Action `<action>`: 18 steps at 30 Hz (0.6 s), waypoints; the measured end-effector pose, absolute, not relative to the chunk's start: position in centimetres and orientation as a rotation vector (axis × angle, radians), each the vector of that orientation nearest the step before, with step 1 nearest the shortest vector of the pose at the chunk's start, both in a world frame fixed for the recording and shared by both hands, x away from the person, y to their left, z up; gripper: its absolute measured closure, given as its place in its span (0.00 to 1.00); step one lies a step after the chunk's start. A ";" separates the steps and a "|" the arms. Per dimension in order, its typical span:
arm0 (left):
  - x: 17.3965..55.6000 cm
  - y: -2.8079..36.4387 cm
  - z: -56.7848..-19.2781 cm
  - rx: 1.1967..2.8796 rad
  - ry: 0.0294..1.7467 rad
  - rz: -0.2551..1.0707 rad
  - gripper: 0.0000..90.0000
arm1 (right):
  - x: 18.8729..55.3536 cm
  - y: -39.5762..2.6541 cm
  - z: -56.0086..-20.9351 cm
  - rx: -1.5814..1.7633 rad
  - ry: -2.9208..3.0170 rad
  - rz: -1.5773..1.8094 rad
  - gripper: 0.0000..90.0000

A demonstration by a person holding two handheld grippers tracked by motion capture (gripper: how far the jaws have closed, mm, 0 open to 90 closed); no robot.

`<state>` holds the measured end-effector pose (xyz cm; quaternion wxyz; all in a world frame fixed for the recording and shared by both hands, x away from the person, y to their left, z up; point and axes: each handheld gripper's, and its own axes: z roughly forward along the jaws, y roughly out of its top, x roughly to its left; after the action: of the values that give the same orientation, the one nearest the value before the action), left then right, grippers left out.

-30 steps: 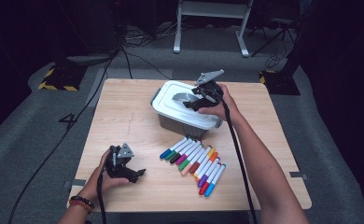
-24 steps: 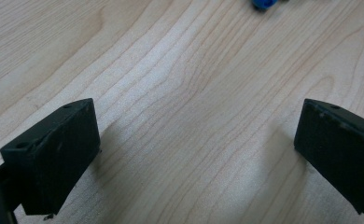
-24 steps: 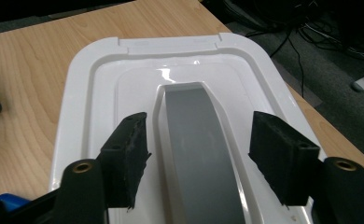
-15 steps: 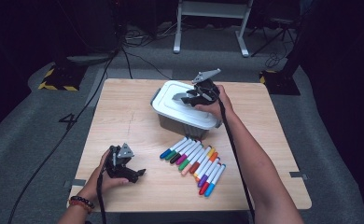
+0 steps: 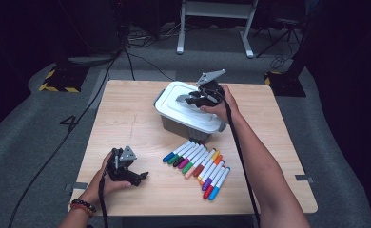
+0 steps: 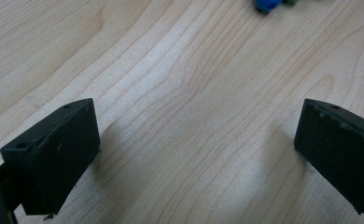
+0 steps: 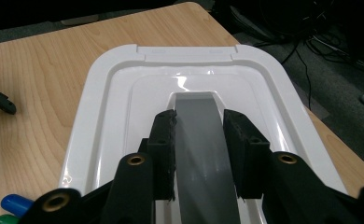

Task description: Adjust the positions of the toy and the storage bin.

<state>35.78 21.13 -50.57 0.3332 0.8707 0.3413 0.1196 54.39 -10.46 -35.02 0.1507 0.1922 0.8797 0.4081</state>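
Wooden desk (image 5: pixel 126 114) carries everything. At seven o'clock the left tongs (image 6: pixel 196 154) rest spread wide, grasping nothing. Markers (image 5: pixel 198 166) lie in a row at six o'clock. Toward one o'clock sits the white-lidded bin (image 5: pixel 174 102); the right tongs (image 7: pixel 199 154) have just been closing and now clench its grey lid handle (image 7: pixel 201 140). To do this well, I'd keep the grip centred and lift straight up. A second ago those jaws stood wider.
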 end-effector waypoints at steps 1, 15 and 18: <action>35.8 21.1 -50.6 2.274 0.891 0.313 0.01 | 54.4 -10.5 -34.9 0.545 2.523 1.173 0.74; 35.8 21.1 -50.6 2.273 0.891 0.313 0.01 | 54.1 -11.0 -34.4 0.514 2.511 1.176 0.74; 35.8 21.1 -50.6 2.274 0.891 0.312 0.01 | 54.0 -11.3 -34.1 0.511 2.505 1.172 0.74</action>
<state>35.78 21.13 -50.57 0.3333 0.8707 0.3414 0.1195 54.00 -11.35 -34.08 0.1639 0.1793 0.8786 0.4111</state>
